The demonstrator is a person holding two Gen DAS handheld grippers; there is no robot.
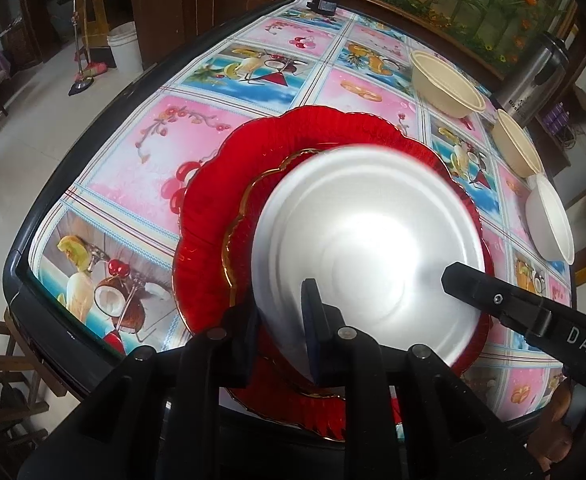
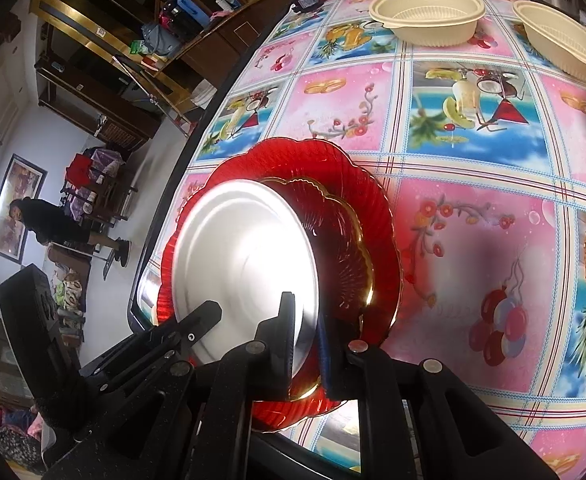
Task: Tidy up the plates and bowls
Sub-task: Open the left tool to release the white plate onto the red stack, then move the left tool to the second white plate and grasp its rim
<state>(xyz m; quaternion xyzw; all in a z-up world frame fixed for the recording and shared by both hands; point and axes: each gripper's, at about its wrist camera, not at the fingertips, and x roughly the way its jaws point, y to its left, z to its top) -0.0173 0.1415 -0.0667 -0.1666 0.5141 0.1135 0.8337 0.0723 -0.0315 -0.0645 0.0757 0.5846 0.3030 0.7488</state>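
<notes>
A silver metal plate (image 1: 369, 248) is held over a small red gold-rimmed plate (image 1: 253, 204), which lies on a large red scalloped plate (image 1: 229, 168) at the table's near edge. My left gripper (image 1: 283, 328) is shut on the silver plate's near rim. My right gripper (image 2: 307, 340) is shut on the opposite rim of the same silver plate (image 2: 245, 256); its finger (image 1: 493, 296) shows in the left wrist view. The silver plate sits off-centre and tilted on the red plates (image 2: 373, 208).
Two beige bowls (image 1: 445, 80) (image 1: 517, 144) and a white bowl (image 1: 553, 220) stand in a row at the far right of the fruit-print tablecloth (image 1: 197, 132). A steel thermos (image 1: 533, 76) stands behind them. The table's dark edge (image 1: 53, 208) runs along the left.
</notes>
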